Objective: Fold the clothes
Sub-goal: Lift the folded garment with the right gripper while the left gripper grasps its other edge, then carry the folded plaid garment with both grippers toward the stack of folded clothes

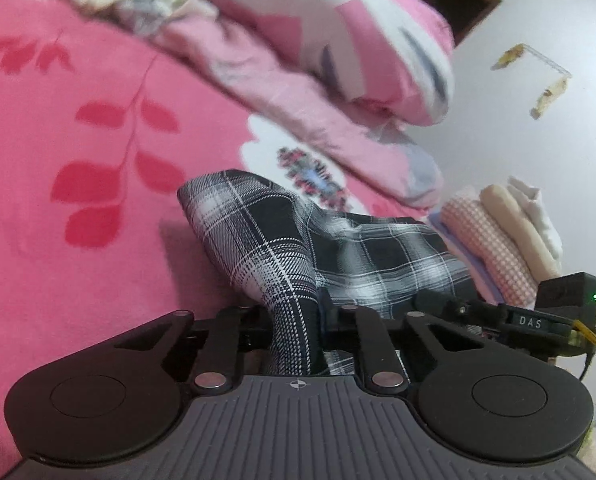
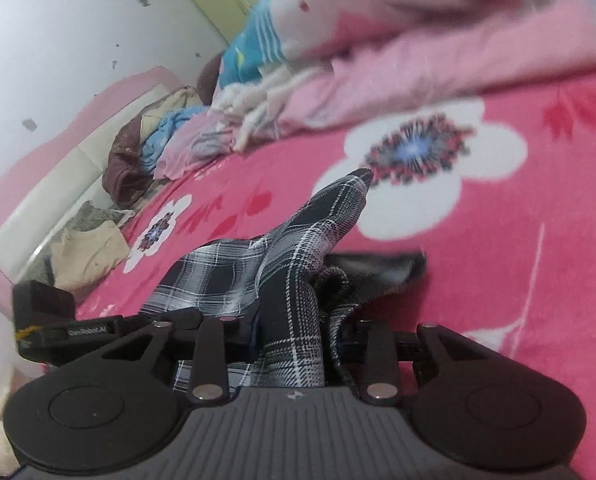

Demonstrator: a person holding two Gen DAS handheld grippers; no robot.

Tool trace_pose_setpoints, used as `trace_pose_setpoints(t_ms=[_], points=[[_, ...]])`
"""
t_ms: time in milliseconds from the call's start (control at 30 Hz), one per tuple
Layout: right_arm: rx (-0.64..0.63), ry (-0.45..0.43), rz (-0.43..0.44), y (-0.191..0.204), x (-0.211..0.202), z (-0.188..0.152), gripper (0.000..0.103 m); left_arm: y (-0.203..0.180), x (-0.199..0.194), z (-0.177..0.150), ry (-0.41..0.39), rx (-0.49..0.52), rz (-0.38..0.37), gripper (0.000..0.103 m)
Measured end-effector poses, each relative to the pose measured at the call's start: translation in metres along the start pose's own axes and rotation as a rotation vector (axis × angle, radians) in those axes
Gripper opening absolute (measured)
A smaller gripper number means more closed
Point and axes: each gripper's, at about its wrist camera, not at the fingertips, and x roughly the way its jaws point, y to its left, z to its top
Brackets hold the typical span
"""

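Holding the black-and-white checked cloth up off the pink flowered blanket, my left claw and right claw both pinch it tight. I think I'm mid-fold; next, both corners must travel together.

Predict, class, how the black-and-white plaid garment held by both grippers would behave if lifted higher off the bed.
The plaid garment is probably floppy: it creases and droops between the left gripper and the right gripper. It likely weighs little, since a pinched corner stands up unsupported. It seems unlikely to slip, bunched thickly between the closed jaws.
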Motion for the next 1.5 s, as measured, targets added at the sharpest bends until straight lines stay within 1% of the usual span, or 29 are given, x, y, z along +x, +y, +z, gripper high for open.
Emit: trace_pose_setpoints(t_ms=[233,467,700,833,933,1033,1167,1333,1500], points=[[-0.085,-0.143,-0.073,0.048,-0.053,-0.016,0.032,-0.042,-0.037,-0.004,-0.102,0.109,-0.019,0.013],[-0.156,-0.319,-0.168,0.096,-0.117,-0.046,0.032,-0.093,-0.053,-0.008,-0.163,0.226,-0.082,0.012],[-0.155,-0.506,-0.26,0.127,-0.168,-0.081,0.032,-0.143,-0.066,-0.012,-0.218,0.342,-0.148,0.012],[-0.146,-0.632,-0.344,0.134,-0.201,-0.098,0.032,-0.172,-0.072,-0.014,-0.249,0.41,-0.186,0.012],[-0.145,-0.73,-0.421,0.133,-0.225,-0.11,0.032,-0.206,-0.046,-0.018,-0.243,0.48,-0.235,0.012],[-0.133,-0.828,-0.501,0.124,-0.249,-0.119,0.032,-0.239,-0.02,-0.022,-0.236,0.549,-0.284,0.012],[-0.084,-0.936,-0.597,0.099,-0.277,-0.126,0.032,-0.283,0.015,-0.028,-0.227,0.642,-0.35,0.012],[-0.024,-1.031,-0.71,0.062,-0.3,-0.13,0.032,-0.338,0.06,-0.034,-0.213,0.756,-0.431,0.012],[0.034,-1.081,-0.8,0.016,-0.318,-0.132,0.032,-0.37,0.121,-0.042,-0.141,0.8,-0.487,0.012]])
